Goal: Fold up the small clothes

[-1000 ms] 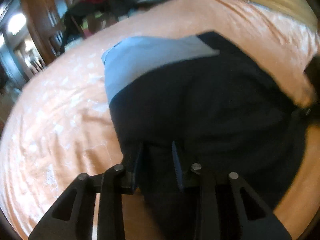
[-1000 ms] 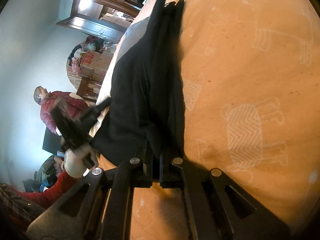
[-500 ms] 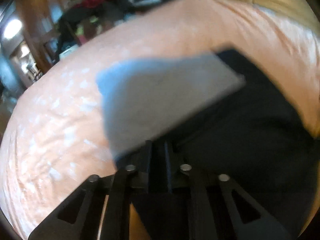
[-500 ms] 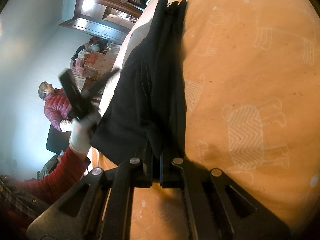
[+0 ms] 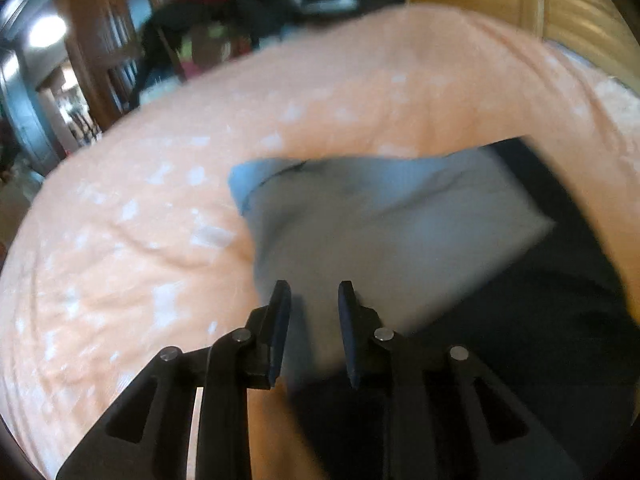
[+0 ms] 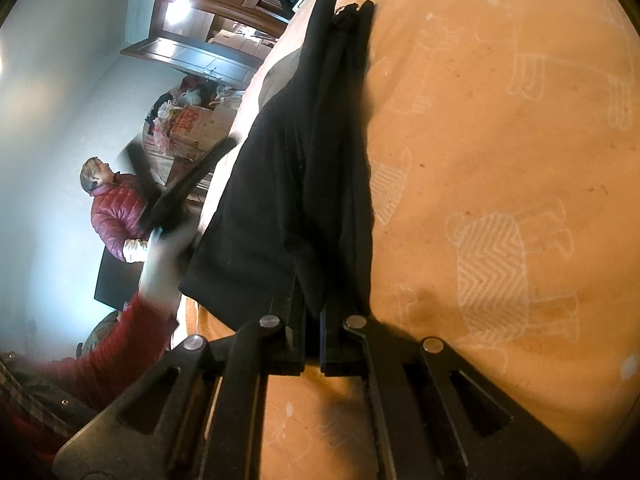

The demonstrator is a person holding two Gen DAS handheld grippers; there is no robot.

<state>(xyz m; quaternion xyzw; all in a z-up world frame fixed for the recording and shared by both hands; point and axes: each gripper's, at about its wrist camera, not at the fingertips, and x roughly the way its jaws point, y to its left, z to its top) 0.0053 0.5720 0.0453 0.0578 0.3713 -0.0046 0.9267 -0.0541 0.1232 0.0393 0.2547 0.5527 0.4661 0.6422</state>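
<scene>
- The left gripper [image 5: 312,312] has let go: half a second ago it was pinched shut on the cloth, now its fingers stand apart and empty over the grey panel [image 5: 372,232].
- The dark garment [image 6: 296,168] lies on the orange bedspread [image 6: 500,128], its grey part folded on top.
- The right gripper [image 6: 312,320] is clamped on the garment's black edge.
- The left view is blurred, so contact there is hard to judge.
- A red sleeve [image 6: 116,344] reaches in at the left.

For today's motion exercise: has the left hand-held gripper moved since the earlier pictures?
Yes. The left hand-held gripper has let go, opened and drawn back from the garment lying on the orange bedspread.
</scene>
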